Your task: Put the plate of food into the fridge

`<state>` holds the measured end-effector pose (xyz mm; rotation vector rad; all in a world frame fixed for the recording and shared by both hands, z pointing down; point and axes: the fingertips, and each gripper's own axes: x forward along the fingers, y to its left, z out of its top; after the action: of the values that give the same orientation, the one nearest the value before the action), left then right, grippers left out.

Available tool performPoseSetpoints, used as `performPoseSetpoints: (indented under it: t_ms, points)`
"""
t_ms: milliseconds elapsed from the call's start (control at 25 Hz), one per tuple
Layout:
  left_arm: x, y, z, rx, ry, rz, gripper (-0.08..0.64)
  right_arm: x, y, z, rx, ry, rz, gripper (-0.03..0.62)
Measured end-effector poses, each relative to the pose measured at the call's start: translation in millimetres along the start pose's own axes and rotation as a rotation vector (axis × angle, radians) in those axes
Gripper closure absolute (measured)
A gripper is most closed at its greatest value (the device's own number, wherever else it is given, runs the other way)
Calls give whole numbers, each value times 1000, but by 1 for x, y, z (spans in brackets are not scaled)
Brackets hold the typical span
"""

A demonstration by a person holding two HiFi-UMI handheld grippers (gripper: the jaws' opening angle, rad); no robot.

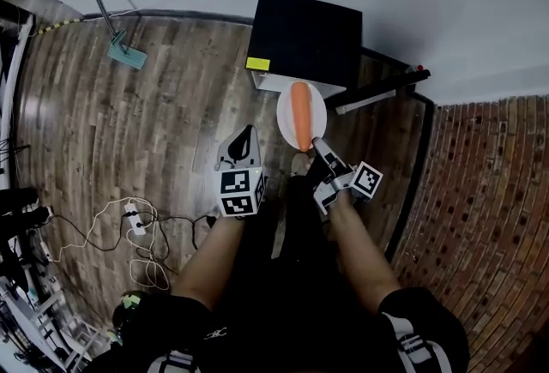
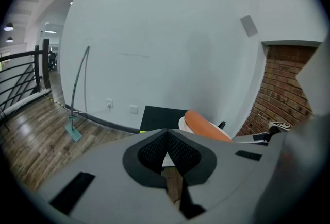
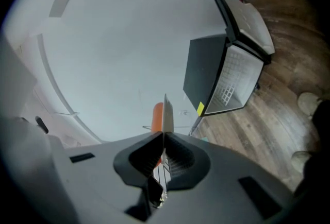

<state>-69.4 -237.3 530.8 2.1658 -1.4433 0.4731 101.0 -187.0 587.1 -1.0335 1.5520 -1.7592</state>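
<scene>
A white plate (image 1: 312,105) carrying a long orange piece of food (image 1: 300,114) hangs in front of the black mini fridge (image 1: 309,33), whose door (image 1: 382,91) swings out to the right. My right gripper (image 1: 317,142) is shut on the plate's near rim. In the right gripper view the plate (image 3: 165,109) shows edge-on between the jaws, with the orange food (image 3: 157,115) beside it and the fridge's white inside (image 3: 234,81) ahead. Left of the plate my left gripper (image 1: 246,133) is shut and holds nothing. Over its jaws, the left gripper view shows the food (image 2: 206,126) and the fridge (image 2: 162,116).
The fridge stands against a white wall on a wooden floor. A brick wall (image 1: 489,191) rises at the right. A green-headed mop (image 1: 126,54) leans at the back left, and a power strip with cables (image 1: 135,221) lies on the floor at the left. A black railing (image 2: 20,81) shows far left.
</scene>
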Motion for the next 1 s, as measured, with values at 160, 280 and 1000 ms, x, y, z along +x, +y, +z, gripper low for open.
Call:
performPoseSetpoints:
  t_ms: [160,280,1000]
  points:
    - [34,12,-41,-8,-4,-12,563,10,-61,-6,-6,18,-19,565]
    - [62,22,-70,-19,-33,-26,563,22,-110,-6,-28,39,-29,565]
    - [250,62,-209,53,-227,-97,563,156,-345,146,-51,-216,50,565]
